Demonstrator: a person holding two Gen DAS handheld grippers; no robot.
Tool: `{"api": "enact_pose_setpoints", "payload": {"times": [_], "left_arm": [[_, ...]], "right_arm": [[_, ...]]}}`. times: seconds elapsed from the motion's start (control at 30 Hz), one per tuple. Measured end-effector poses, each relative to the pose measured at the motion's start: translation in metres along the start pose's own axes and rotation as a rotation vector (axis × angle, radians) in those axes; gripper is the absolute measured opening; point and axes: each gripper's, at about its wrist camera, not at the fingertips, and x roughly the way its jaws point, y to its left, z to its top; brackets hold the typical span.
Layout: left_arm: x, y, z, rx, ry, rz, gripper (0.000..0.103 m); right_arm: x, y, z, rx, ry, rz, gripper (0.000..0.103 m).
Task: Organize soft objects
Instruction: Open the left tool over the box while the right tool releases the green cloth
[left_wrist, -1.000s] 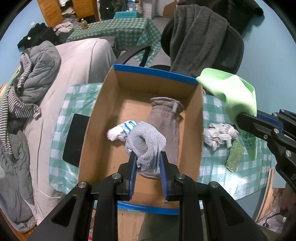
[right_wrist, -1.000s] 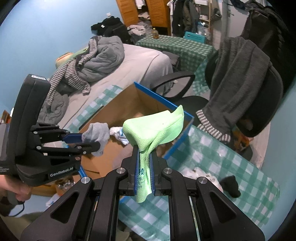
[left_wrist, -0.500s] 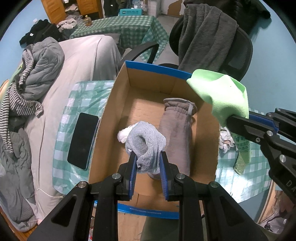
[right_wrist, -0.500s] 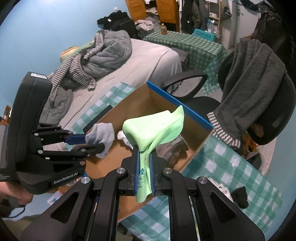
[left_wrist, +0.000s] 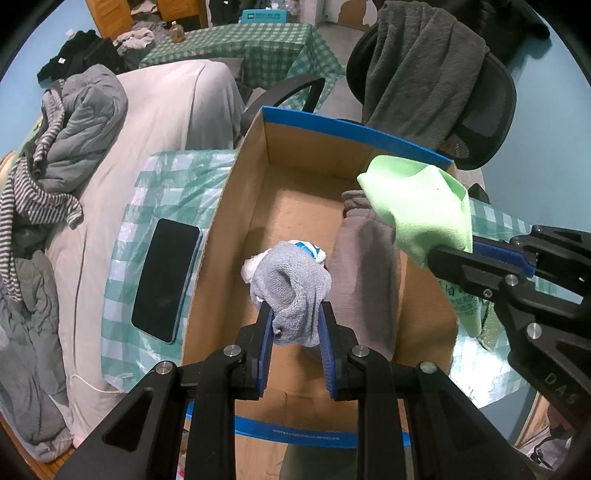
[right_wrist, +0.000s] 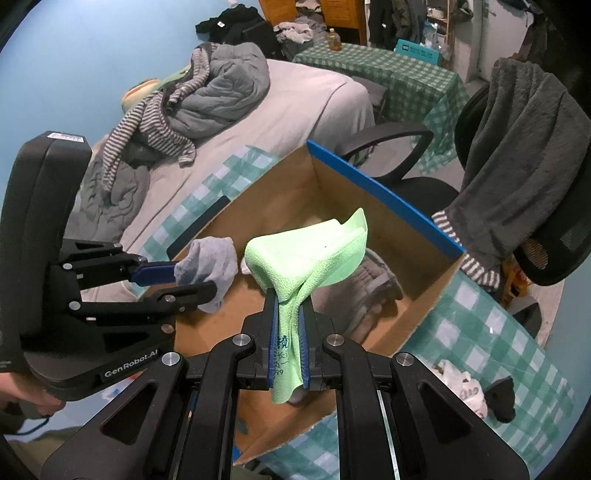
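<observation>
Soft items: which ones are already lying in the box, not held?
The brown-grey sock and the white-and-blue bundle lie on the box floor. The grey sock and green cloth are held in fingers.

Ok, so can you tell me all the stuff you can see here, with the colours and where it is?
cardboard box: one, brown with blue rim, on the checked table
grey sock: one, light grey, held over the box
green cloth: one, lime green, held over the box
brownish-grey garment: one, lying inside the box
white and blue bundle: one, inside the box, under the sock
phone: one, black, on the table left of the box
white crumpled rag: one, on the table right of the box
black item: one, beside the rag
office chair: one, black, dark grey towel draped over it
bed: one, pale sheet, grey clothes piled on it
left hand-held gripper: shut on the sock
right hand-held gripper: shut on the cloth
</observation>
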Motion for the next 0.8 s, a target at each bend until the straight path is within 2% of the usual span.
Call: {"api": "enact_pose_setpoints", "payload": {"times": [0.37,0.43,0.5,0.67,0.8], "left_arm": [[0.012,0.004,-0.005,-0.006,0.029,-0.024,0.029],[0.011,0.004,-0.005,-0.007,0.027,-0.024,0.035],[0.011,0.005,-0.006,-0.009,0.027,-0.022,0.040],[0.006,0.005,-0.008,-0.015,0.018,-0.023,0.043],[0.002,0.003,-0.010,-0.013,0.009,-0.019,0.047]], "right_arm": [[0.019,0.003,0.001,0.016,0.047,0.010,0.012],[0.018,0.005,0.001,0.009,0.046,0.003,0.016],[0.017,0.006,0.001,0.009,0.043,-0.006,0.031],[0.012,0.007,-0.002,0.007,0.032,-0.033,0.050],[0.007,0.003,-0.005,0.013,0.025,-0.051,0.055]]}}
